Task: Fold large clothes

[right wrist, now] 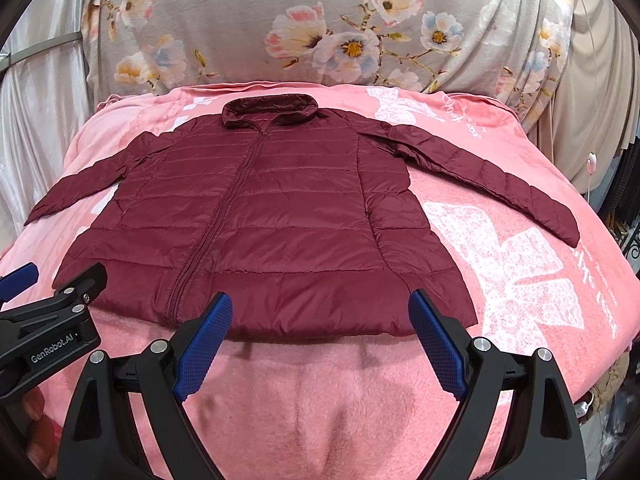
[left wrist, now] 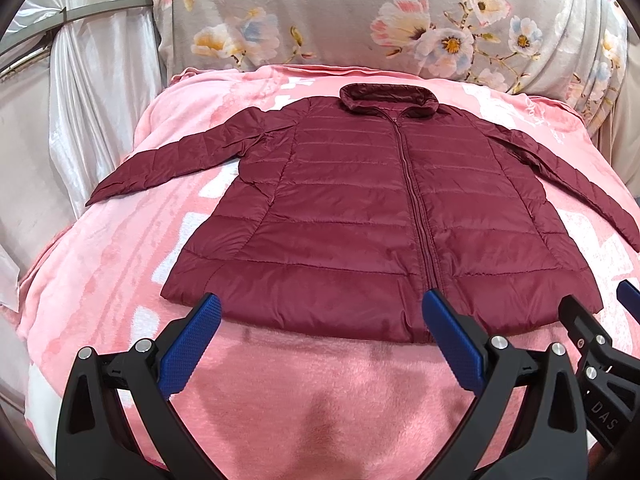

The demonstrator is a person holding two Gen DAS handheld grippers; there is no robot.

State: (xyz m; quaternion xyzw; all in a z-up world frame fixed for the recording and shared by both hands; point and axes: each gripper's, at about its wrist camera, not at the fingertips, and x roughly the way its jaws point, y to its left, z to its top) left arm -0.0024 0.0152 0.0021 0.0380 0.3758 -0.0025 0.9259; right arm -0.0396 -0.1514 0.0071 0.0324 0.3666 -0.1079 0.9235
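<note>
A maroon quilted jacket (left wrist: 360, 216) lies flat and zipped on a pink blanket, collar at the far end, both sleeves spread out to the sides. It also shows in the right wrist view (right wrist: 264, 216). My left gripper (left wrist: 320, 312) is open and empty, its blue pads just above the near hem, left of the zipper. My right gripper (right wrist: 320, 312) is open and empty over the hem's right half. The right gripper's tip shows in the left wrist view (left wrist: 600, 312); the left gripper's tip shows in the right wrist view (right wrist: 60, 284).
The pink blanket (right wrist: 520, 280) with white bow prints covers the bed. A grey floral cloth (right wrist: 320, 40) hangs behind it. Shiny white curtains (left wrist: 80, 120) stand at the left. A white cable (right wrist: 591, 160) hangs at the right.
</note>
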